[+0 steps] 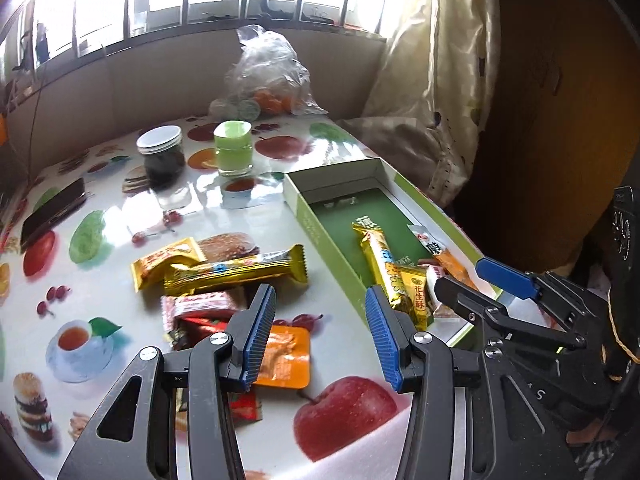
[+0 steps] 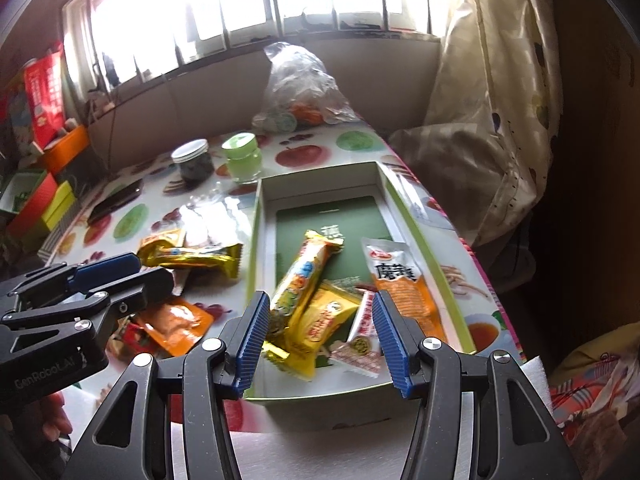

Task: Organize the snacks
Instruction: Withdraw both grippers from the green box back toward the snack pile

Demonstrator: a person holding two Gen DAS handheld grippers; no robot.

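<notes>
Snacks (image 2: 316, 312) in box (image 2: 420, 236), both grippers (image 1: 320, 336) (image 2: 320, 340) angled down, jaws apart, empty

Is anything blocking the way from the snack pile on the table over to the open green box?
Nothing visible does. Between the long gold-wrapped snack bar on the pile and the open green cardboard box lies only bare fruit-print tablecloth. The box's low side wall is all a snack must clear.

Backlit daylight, strong fisheye bend in both of your wrist views.
The window (image 2: 208, 12) blows out white; glare streaks your glossy tablecloth (image 1: 208, 196); the right side falls dark, edges curve and vignette, and the snacks in the box (image 2: 320, 304) look slightly soft.
</notes>
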